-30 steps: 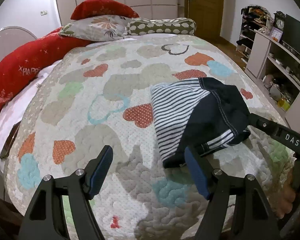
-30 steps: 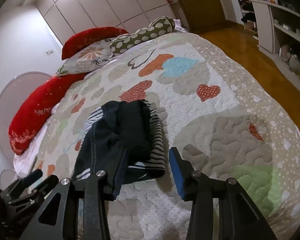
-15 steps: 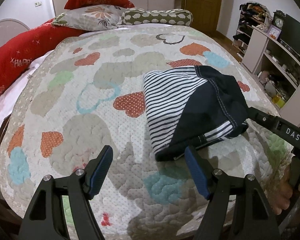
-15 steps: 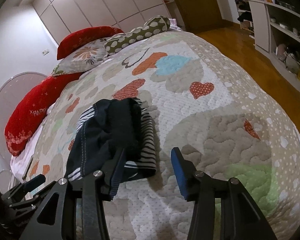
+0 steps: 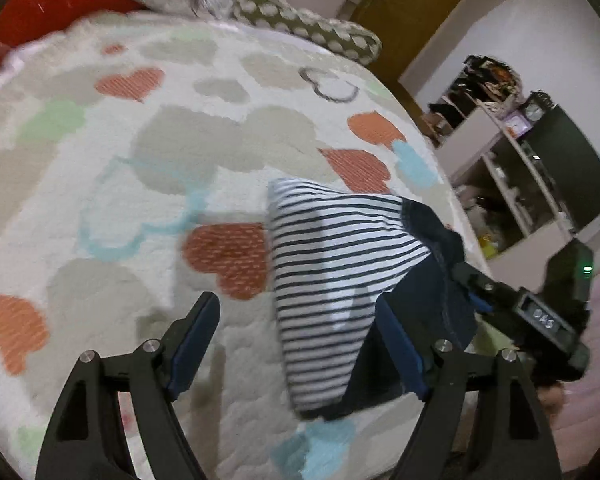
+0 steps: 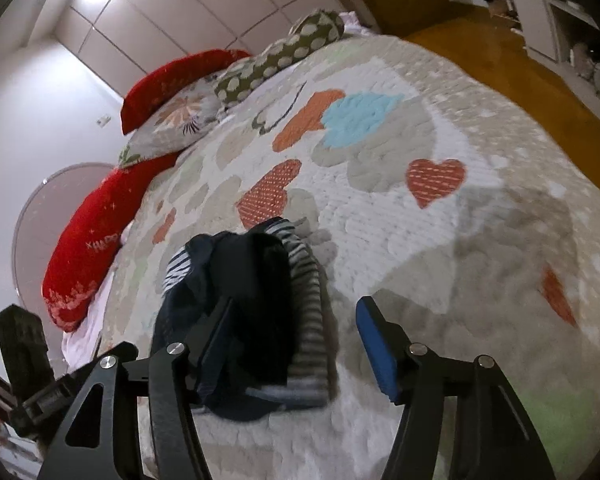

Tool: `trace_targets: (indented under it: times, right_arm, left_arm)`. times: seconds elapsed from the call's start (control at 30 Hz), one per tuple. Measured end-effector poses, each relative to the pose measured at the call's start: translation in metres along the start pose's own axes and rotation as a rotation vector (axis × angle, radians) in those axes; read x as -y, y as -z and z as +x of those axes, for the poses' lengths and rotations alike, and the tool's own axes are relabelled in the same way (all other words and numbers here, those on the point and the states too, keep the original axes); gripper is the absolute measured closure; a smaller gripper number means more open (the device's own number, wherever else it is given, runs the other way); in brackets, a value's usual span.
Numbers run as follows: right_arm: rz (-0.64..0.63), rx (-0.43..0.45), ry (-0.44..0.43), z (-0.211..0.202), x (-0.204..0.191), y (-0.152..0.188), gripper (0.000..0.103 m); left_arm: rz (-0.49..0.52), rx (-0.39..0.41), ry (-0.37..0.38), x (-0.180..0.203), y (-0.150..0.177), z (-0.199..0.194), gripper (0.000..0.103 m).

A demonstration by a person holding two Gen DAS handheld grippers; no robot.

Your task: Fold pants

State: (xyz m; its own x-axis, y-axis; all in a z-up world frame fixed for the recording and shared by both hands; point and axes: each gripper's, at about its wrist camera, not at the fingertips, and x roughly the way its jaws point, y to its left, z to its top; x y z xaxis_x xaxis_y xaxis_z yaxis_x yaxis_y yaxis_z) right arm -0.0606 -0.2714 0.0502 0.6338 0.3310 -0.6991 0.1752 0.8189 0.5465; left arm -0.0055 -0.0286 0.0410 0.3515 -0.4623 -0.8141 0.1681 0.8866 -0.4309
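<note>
Left wrist view: pants [image 5: 332, 280] closer than before, both tools [image 5: 300, 344] [image 6: 292, 344] spread, empty.

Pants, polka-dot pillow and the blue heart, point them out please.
pants [image 5: 332, 264], left wrist view, striped panel.
polka-dot pillow [image 6: 276, 64], right wrist view, its middle.
blue heart [image 6: 360, 118], right wrist view, centre of the patch.

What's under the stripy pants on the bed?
The pants lie folded on the heart-patterned quilt, which shows all around them. The quilt directly beneath, and anything tucked inside the folds, is covered and cannot be seen.
</note>
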Motion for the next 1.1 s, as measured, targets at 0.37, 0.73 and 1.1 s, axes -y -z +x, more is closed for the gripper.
trace_targets:
  times: [0.37,0.73,1.1]
  right_arm:
    - [0.03,-0.105,-0.184,0.045,0.0,-0.016,0.047]
    - [-0.005,-0.112,-0.264,0.034,-0.029,-0.022,0.069]
    - [-0.13,-0.107,-0.269,0.065,-0.093,-0.065,0.069]
  left_arm:
    - [-0.016,-0.115,0.143,0.027,-0.008,0.047,0.043]
    - [-0.006,-0.048,0.132,0.024,-0.017,0.015,0.073]
    - [-0.007,0.059,0.052,-0.009,-0.078,-0.001,0.073]
